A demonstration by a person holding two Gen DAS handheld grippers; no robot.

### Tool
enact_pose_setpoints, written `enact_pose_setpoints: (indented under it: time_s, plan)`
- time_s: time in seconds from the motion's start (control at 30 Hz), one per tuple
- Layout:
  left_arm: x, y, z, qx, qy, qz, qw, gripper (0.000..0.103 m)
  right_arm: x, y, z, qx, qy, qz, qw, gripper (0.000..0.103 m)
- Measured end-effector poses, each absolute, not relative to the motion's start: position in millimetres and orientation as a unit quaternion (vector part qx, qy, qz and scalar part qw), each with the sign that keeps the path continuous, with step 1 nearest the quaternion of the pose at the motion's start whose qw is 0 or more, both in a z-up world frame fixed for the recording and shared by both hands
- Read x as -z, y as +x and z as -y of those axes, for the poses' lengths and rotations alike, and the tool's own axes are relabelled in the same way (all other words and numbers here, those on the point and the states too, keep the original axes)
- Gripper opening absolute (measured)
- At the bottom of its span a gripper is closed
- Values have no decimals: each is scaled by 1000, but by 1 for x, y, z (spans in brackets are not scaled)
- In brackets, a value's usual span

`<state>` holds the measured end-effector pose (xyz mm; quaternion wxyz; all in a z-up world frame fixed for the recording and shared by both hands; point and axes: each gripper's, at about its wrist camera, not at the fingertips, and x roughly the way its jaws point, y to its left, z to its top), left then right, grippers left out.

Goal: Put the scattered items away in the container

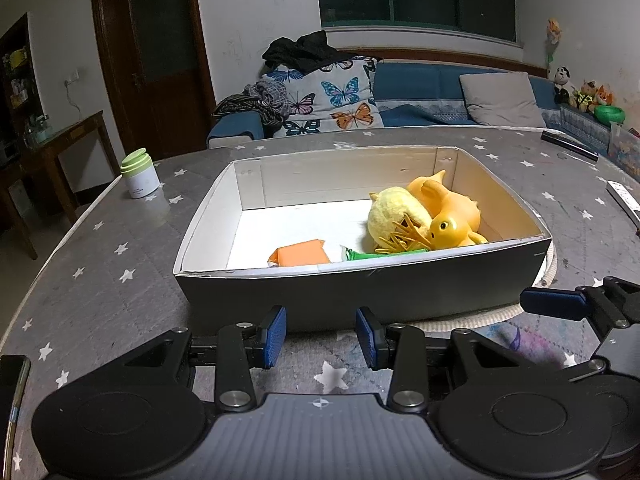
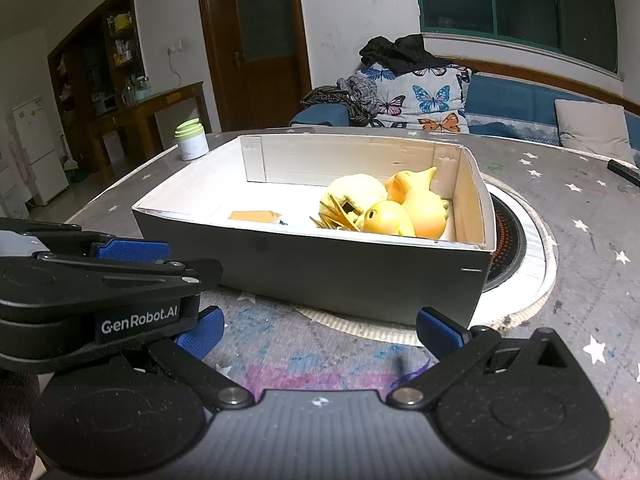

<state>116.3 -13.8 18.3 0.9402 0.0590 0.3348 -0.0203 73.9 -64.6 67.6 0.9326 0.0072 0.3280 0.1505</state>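
Open cardboard box [image 1: 400, 280], dark grey outside, white inside, is set on the starred table. Inside, at the right end, an orange rubber duck [image 1: 448, 216] is lain on its side, pressed against a yellow plush ball [image 1: 394, 214] with stringy yellow strands. Near the front wall an orange carton [image 1: 300, 255] and a green-and-white packet [image 1: 360, 255] are seen lying flat.
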Motion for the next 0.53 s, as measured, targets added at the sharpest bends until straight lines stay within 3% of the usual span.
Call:
enact_pose_setpoints:
  time_s: [0.3, 0.53]
  plan:
    - [-17, 122, 12, 23, 51, -340, 939, 41, -66, 79, 65, -149, 10, -330, 932, 103]
    - [-17, 123, 10, 24, 45, -339, 939, 33, -67, 81, 65, -149, 11, -328, 933, 103]
